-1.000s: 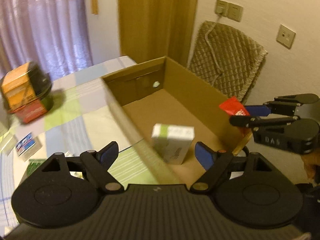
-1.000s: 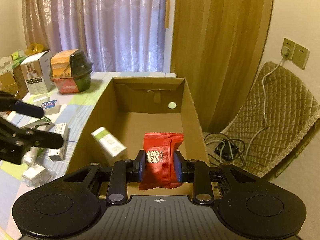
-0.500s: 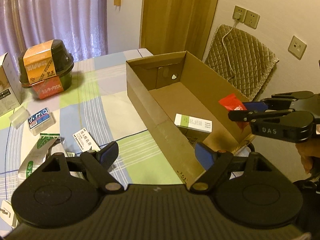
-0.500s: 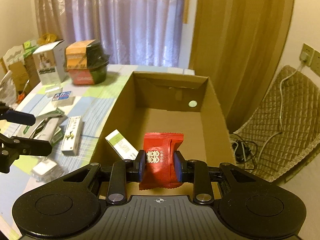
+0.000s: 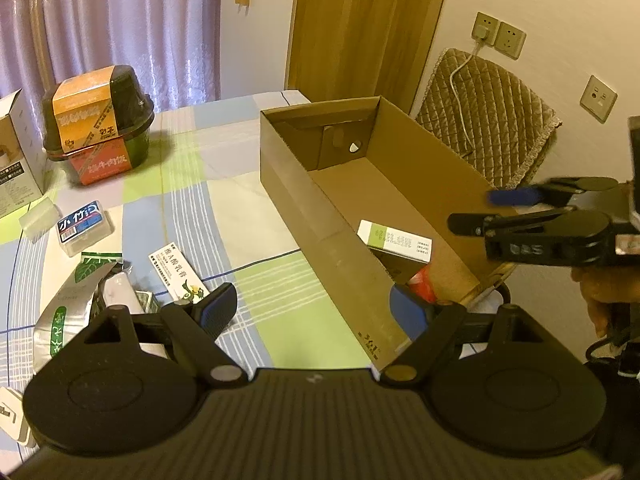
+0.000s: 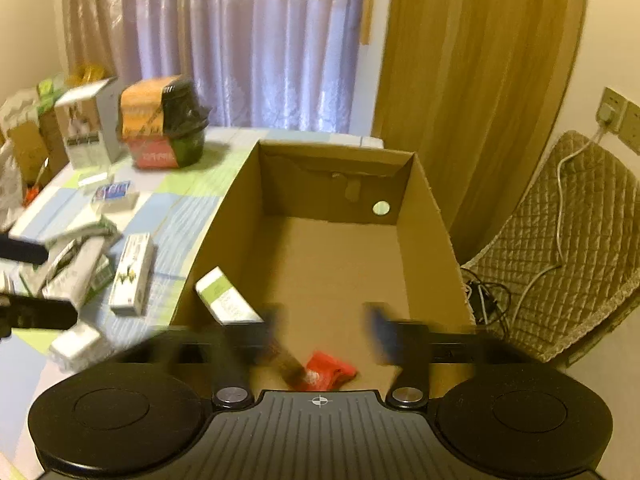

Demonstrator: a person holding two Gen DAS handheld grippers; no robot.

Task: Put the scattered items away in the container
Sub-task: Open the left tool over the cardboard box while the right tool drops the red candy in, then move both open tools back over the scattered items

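Lower frame, left wrist view: the left gripper [image 5: 312,312] with its two blue-padded fingers spread wide, nothing between them. Lower frame, right wrist view: the right gripper [image 6: 324,330], motion-blurred, its two fingers likewise parted and empty.

Just beyond the right gripper, one red snack packet [image 6: 330,370] lies on the floor of the cardboard box [image 6: 424,216], at its near end. One white-and-green carton [image 6: 224,298] rests inside the same box against the left wall, near the packet.

Left of the box, on the checked tablecloth [image 5: 244,196], the loose items lie scattered: one long white carton with green print [image 5: 178,272], one silver-and-green foil pouch [image 5: 72,308] and one small blue-labelled clear case [image 5: 82,226].

Upper left, far edge of the table: one black bowl with an orange sleeve [image 5: 98,118], and one white box [image 5: 16,160] beside it.

Upper right: one quilted chair back [image 5: 488,120] and three wall sockets [image 5: 498,34].
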